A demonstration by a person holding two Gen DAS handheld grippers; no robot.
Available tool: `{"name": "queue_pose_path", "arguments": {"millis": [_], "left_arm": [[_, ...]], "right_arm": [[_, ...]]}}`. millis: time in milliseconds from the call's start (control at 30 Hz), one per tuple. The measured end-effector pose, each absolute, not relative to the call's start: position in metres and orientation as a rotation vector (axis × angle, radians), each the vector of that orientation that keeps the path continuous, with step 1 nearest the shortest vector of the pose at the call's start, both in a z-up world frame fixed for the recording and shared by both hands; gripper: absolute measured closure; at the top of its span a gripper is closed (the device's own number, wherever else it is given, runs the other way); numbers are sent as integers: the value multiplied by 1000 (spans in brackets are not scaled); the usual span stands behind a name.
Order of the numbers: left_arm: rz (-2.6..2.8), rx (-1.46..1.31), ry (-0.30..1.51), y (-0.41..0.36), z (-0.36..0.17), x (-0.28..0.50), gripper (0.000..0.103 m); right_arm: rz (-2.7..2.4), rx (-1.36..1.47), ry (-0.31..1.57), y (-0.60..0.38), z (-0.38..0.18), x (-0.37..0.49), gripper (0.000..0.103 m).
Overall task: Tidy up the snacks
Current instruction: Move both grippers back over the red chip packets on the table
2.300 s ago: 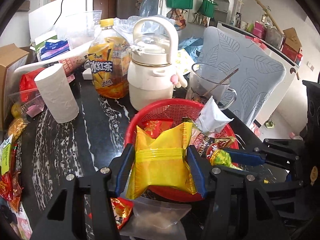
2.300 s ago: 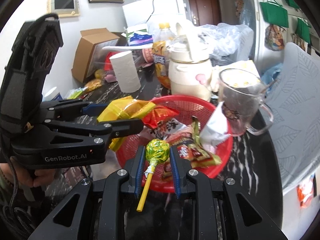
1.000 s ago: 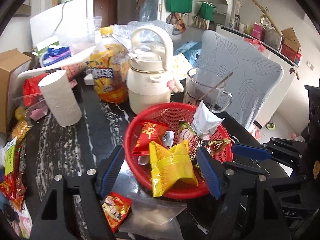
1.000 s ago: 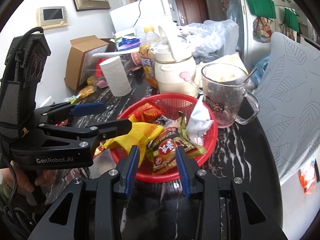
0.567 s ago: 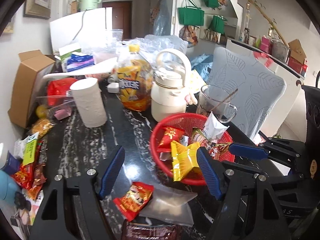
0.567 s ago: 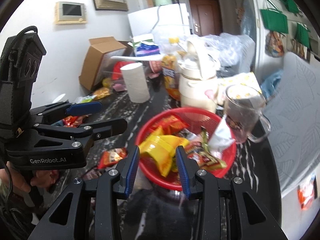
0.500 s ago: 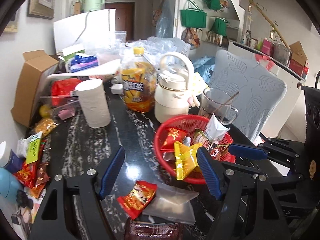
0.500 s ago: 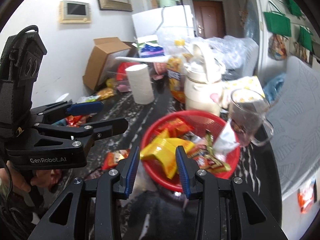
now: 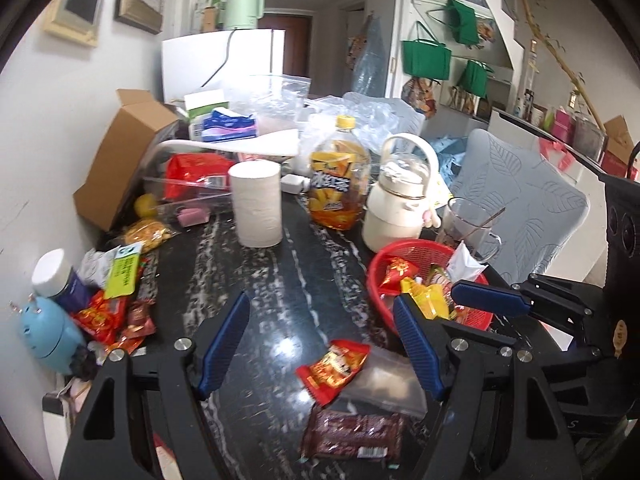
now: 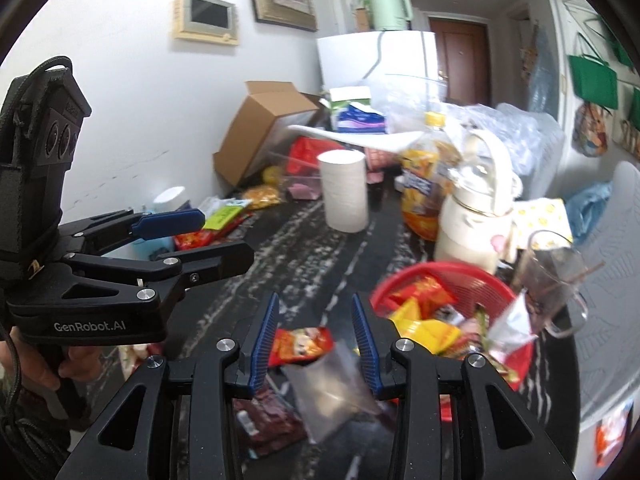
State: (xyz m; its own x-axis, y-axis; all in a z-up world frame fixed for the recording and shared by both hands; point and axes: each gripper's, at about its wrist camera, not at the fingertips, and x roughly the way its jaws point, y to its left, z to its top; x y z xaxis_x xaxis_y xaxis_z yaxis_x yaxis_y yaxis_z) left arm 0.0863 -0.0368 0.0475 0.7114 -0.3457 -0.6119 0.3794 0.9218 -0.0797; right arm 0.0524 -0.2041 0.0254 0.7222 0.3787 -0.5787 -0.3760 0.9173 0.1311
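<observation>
Change since earlier frames: both grippers have let go of their loads and pulled back from the red basket (image 9: pixel 430 246); the yellow packet (image 9: pixel 430 300) once held in the left gripper now lies inside the basket, and the lollipop once in the right gripper is no longer between its fingers.
Left gripper (image 9: pixel 320 340): jaws stand roughly half open, nothing between the pads; bare black marble tabletop (image 9: pixel 256 280) shows in the gap.
Right gripper (image 10: pixel 314 334): jaws narrow but opening at this moment, nothing gripped; a red snack packet (image 10: pixel 300 344) and a clear plastic bag (image 10: pixel 332 392) lie on the table beyond the gap.
Basket contents: several wrappers, red, yellow and white, heaped inside; lollipop not identifiable among them.
Basket location: on the table's right side, just beside the cream kettle (image 9: pixel 394 208) and glass mug (image 9: pixel 466 226).
Loose snacks near front: red snack packet, clear plastic bag and a dark brown bar (image 9: pixel 352 436), all on the table outside the basket.
Loose snacks far left: cluster of red and green wrappers (image 9: pixel 112 304) by the blue toy (image 9: pixel 50 336), well apart from the basket.
Task standing: judged part done; one delivery completed, several items outstanding.
Likely next step: judged to be a pick of the red snack packet, nearest to both grippers.
Risk: clear bag overlaps the red packet's edge and may be dragged along.
</observation>
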Motion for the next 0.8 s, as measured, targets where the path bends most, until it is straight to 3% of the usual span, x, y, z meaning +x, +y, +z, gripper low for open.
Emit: {"name": "queue_pose_path", "arguments": {"millis": [233,800], "left_arm": [[-340,31,692,-8,38,78,30],[-287,-27,829,29,-14,89,30]], "right_arm": [[481,-27,660,-172,18,56,60],[502,-41,804,-141,-34,84,45]]}}
